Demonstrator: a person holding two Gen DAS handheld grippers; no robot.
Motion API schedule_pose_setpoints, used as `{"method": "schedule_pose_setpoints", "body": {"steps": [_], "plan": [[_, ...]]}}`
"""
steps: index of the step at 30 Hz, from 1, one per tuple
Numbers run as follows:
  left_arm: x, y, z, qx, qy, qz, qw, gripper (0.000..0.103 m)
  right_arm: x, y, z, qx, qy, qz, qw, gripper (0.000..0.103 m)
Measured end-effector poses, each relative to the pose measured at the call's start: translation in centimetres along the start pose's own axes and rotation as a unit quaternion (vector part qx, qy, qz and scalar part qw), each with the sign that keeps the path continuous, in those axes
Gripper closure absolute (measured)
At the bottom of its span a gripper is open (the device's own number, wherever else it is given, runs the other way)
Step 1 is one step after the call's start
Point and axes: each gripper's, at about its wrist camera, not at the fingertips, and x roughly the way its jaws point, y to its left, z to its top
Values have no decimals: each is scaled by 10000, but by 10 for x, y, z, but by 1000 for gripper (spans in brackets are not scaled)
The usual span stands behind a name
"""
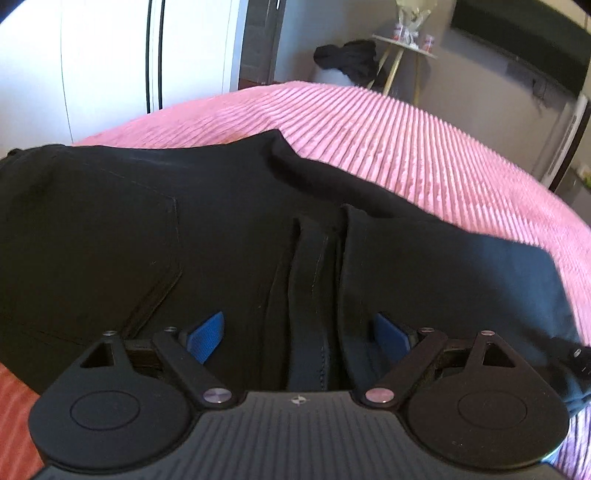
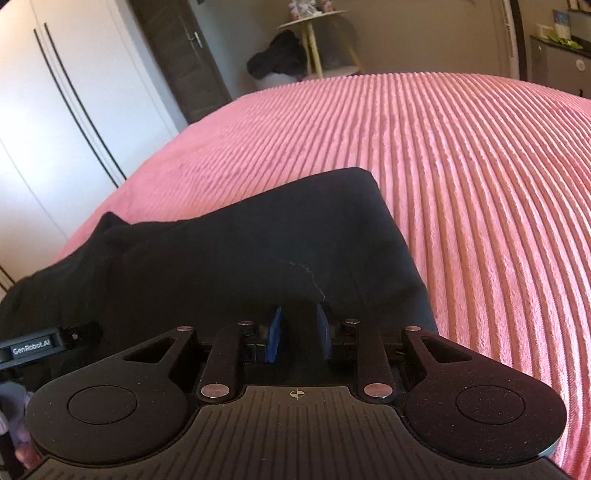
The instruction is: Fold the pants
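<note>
Black pants (image 1: 155,229) lie on the pink ribbed bedspread (image 1: 424,147), back pocket showing at the left. My left gripper (image 1: 301,332) is open, its blue pads wide apart, with a raised ridge of pants fabric (image 1: 314,288) between them. In the right wrist view the pants (image 2: 240,251) show a folded edge toward the right. My right gripper (image 2: 299,332) is shut on a pinch of that black fabric, blue pads (image 2: 274,332) close on either side.
The bedspread (image 2: 461,184) stretches far to the right and ahead. White wardrobe doors (image 2: 44,129) stand at the left. Beyond the bed are a small round side table (image 2: 314,18) and a dark garment heap (image 2: 280,55). The left gripper's body (image 2: 33,347) shows at the left edge.
</note>
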Motion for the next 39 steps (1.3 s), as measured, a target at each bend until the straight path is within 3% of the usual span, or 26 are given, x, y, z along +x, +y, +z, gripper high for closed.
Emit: {"method": "schedule_pose_setpoints", "body": {"steps": [1,4,6,8,10,18,21,23,25,26,30,34,39], "plan": [[-5,2,-3,-28,-19,-94,9999,16,-1,0,-2,-27,-19,-3,10000,73],[-2,-5,-1,138,-20,-375,9992,36,-3,5,-6,-100,-98,-36,9999,66],[0,-12,-4,356,-63,-356,9987,42,-3,9,-8,-140,-138,-85,9998,65],[-1,-15,-8,516,-153,-360,9979,67,-5,14,-11,-218,-162,-136,9995,65],[-6,-16,-9,484,-183,-464,9976,79,-6,19,-14,-321,-159,-132,9993,65],[-9,-4,-3,61,-270,-678,9973,84,-3,41,-23,-859,-138,-415,9953,64],[-3,-10,-3,271,-191,-445,9985,74,-1,43,-24,-938,-117,-452,9945,62],[-2,-11,-4,321,-203,-244,9990,60,0,43,-25,-951,-110,-456,9944,61],[0,-6,-2,165,-175,-203,9995,52,-1,42,-25,-970,-108,-448,9942,60],[-3,-3,-3,67,-176,-166,9997,42,0,43,-25,-977,-108,-446,9942,60],[-11,12,0,-366,-267,260,9986,26,1,43,-25,-1045,-104,-423,9936,55],[-36,40,4,-1101,-484,608,9909,12,1,44,-26,-1099,-98,-389,9931,51],[-75,99,0,-2183,-714,431,9723,4,2,42,-25,-1020,-85,-267,9944,46]]}}
